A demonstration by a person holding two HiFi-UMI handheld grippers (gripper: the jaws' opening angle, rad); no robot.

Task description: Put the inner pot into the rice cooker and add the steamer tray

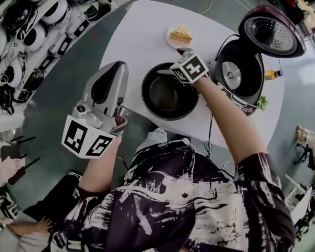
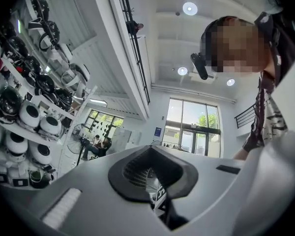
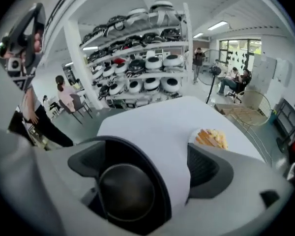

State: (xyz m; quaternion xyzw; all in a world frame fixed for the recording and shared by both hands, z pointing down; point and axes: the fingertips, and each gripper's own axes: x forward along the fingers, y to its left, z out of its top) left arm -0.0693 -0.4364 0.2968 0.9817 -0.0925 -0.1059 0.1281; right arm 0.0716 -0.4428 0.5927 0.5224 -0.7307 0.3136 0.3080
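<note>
The black inner pot [image 1: 168,94] stands on the white table [image 1: 142,30], left of the open rice cooker [image 1: 236,73]. The cooker's lid [image 1: 270,33] is raised and shows a perforated inner face. My right gripper [image 1: 174,63] is at the pot's far rim. In the right gripper view the gripper [image 3: 147,167] is open, with the pot's wall [image 3: 160,181] passing between the jaws, one jaw inside and one outside. My left gripper [image 1: 114,72] is held up off the table's left edge and points upward. Its jaws look closed together [image 2: 155,181] with nothing in them.
A small plate of yellow food [image 1: 180,35] sits behind the pot. A cable [image 1: 210,135] hangs over the table's near edge by the cooker. Shelves of helmets [image 1: 21,30] stand to the left. The person's torso [image 1: 173,193] is close to the near edge.
</note>
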